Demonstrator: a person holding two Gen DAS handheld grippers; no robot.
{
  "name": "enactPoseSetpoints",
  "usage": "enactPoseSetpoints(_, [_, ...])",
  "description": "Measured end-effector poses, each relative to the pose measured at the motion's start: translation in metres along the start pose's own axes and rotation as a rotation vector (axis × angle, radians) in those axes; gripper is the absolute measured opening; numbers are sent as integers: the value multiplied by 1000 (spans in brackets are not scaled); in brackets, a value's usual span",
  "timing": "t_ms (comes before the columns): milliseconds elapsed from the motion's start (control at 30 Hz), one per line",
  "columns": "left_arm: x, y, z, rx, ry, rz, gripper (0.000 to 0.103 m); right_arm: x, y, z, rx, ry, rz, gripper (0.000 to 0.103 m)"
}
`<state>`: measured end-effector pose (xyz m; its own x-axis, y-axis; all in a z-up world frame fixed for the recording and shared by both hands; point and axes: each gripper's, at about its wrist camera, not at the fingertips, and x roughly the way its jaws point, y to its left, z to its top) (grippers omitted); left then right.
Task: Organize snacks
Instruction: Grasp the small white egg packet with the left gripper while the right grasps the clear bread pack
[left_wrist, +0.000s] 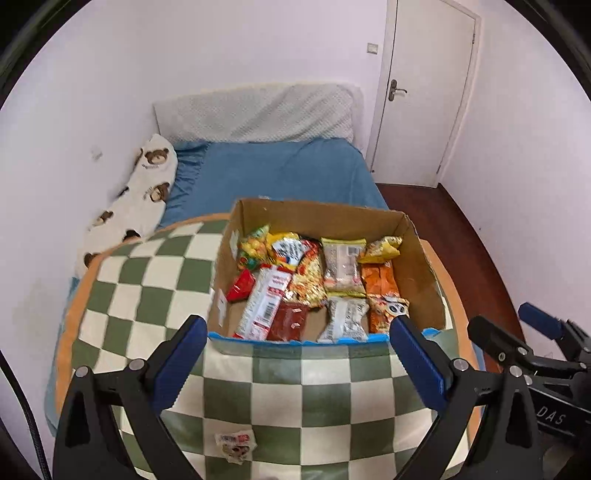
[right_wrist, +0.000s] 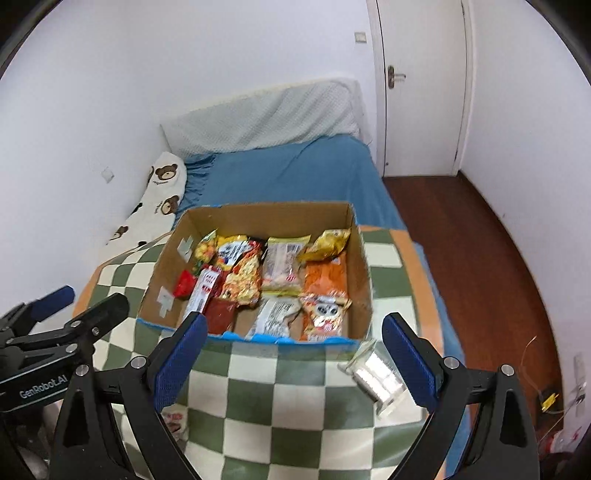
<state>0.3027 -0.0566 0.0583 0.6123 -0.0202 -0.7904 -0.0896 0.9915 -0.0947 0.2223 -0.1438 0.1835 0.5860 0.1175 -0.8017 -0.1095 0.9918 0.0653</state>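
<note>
White walls enclose a small bedroom; a green-and-cream checkered cushion forms the work surface. Nearest the cameras, the left gripper has its blue pads spread wide with nothing between them. The right gripper is likewise spread apart and holds nothing. A small snack packet lies alone on the near part of the cushion, in front of the left gripper. A clear plastic container lies tilted on the cushion just beside the right gripper's right finger.

Beyond both grippers sits an open cardboard box with a blue-taped near edge, resting on the cushion. Inside, the snacks are packed side by side: a white and red packet at the left, a dark red sachet, a silver packet and an orange packet at the right.

Farther off, a blue-sheeted bed carries a bear-print pillow along its left side. A white door stands closed at the far right.
</note>
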Motion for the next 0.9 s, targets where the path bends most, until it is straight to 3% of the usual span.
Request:
enactPoseSetpoints(133, [28, -1, -14, -26, 56, 14, 103, 33, -36, -14, 94, 88, -4, 101])
enactPoseSetpoints(300, [89, -3, -45, -60, 190, 35, 103, 102, -82, -37, 136, 242, 5, 101])
enactPoseSetpoints(567, [168, -9, -102, -60, 370, 110, 103, 215, -99, -71, -199, 455, -86, 101])
enactPoseSetpoints(633, [178, -10, -109, -67, 394, 117, 103, 232, -102, -77, -230, 493, -82, 100])
enactPoseSetpoints(667, [182, -12, -113, -67, 403, 123, 103, 241, -105, -81, -230, 512, -90, 98])
enactPoseSetpoints(733, [186, -13, -118, -65, 415, 128, 103, 250, -110, -88, -206, 549, -81, 79])
enactPoseSetpoints(900, [177, -9, -127, -50, 410, 128, 103, 240, -114, -104, -72, 566, -58, 67])
